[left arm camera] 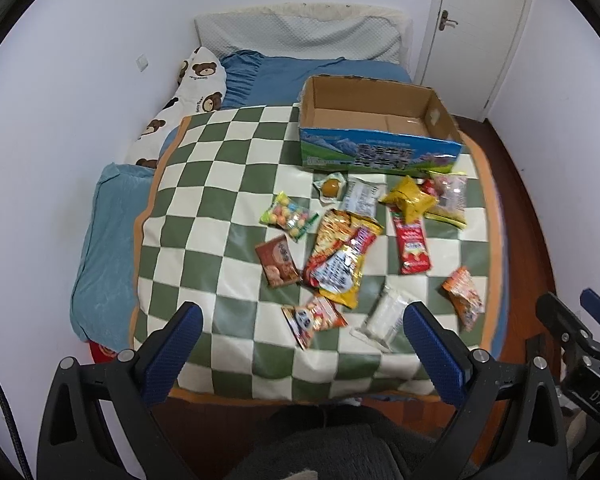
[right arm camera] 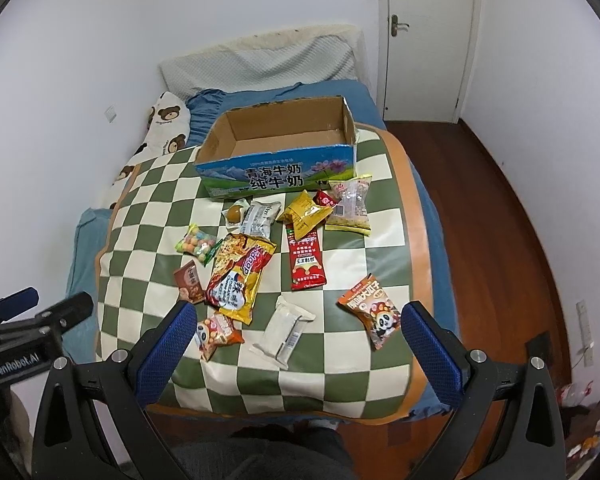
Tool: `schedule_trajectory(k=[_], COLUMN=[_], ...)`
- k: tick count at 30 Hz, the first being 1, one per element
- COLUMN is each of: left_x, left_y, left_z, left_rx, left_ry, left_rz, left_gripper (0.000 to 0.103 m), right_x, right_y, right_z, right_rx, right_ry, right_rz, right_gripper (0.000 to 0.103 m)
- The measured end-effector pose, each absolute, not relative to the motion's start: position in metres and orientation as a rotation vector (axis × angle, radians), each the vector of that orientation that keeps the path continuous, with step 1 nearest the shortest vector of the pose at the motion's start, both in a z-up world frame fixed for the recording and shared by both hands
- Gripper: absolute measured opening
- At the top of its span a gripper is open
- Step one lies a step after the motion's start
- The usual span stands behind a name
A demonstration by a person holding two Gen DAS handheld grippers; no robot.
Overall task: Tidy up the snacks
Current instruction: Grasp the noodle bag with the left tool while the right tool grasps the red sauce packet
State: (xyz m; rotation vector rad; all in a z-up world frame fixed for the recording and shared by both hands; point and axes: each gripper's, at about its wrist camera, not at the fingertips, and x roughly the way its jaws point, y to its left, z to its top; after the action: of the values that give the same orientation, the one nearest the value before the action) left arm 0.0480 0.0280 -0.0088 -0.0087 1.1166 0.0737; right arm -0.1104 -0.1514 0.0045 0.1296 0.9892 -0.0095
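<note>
I hold my left gripper (left arm camera: 300, 354) and right gripper (right arm camera: 298, 352) above the near edge of the green-and-white checked blanket (right arm camera: 340, 376), both with blue-padded fingers spread wide and nothing between them. Nearest on that blanket lie a white flat wrapped bar (right arm camera: 282, 334), an orange panda-print snack bag (right arm camera: 374, 310) and a small pink-orange cartoon packet (right arm camera: 216, 334); beyond them, toward the blanket's middle, sit a long red sachet (right arm camera: 306, 262) and a yellow-and-red noodle pack (right arm camera: 236, 276). At the blanket's far edge stands the open blue-printed cardboard milk box (right arm camera: 278, 178), its inside bare.
</note>
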Motion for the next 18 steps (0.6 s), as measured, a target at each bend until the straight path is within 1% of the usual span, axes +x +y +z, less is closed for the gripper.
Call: schedule_trajectory(k=[3, 6, 11, 12, 15, 18], left_x=[0.079, 0.117, 0.181, 0.193, 0.221, 0.24], left_y=[0.027, 0.021, -0.001, -0.005, -0.018, -0.028], left_z=[-0.033, -0.068, -0.15, -0.168, -0.222, -0.273], left_rx=[0.03, 0.08, 0.164, 0.172, 0.182, 0.197], left_ry=[1.137, 1.192, 1.35, 1.385, 1.491, 1.595], left_rz=[0.084, 0.066, -0.021, -0.04, -0.084, -0.133], left_gripper=[0.103, 0.103, 0.103, 0.103, 0.103, 0.103], right_x=[-0.082, -0.05, 0.012, 0.025, 0.062, 0.088], right_y=[-0.166, -0.174, -0.181, -0.182, -0.184, -0.178], right_z=[-0.027, -0.064, -0.132, -0.145, -0.187, -0.218], right_rx=[0.183, 0.226, 0.272, 0.28, 0.323, 0.31], right_ry=[1.029, 1.086, 1.18, 1.202, 1.267, 1.313], right_rz=[-0.021, -0.041, -0.029, -0.025, 0.004, -0.004], right_gripper=[0.103, 0.103, 0.1, 0.099, 0.091, 0.082])
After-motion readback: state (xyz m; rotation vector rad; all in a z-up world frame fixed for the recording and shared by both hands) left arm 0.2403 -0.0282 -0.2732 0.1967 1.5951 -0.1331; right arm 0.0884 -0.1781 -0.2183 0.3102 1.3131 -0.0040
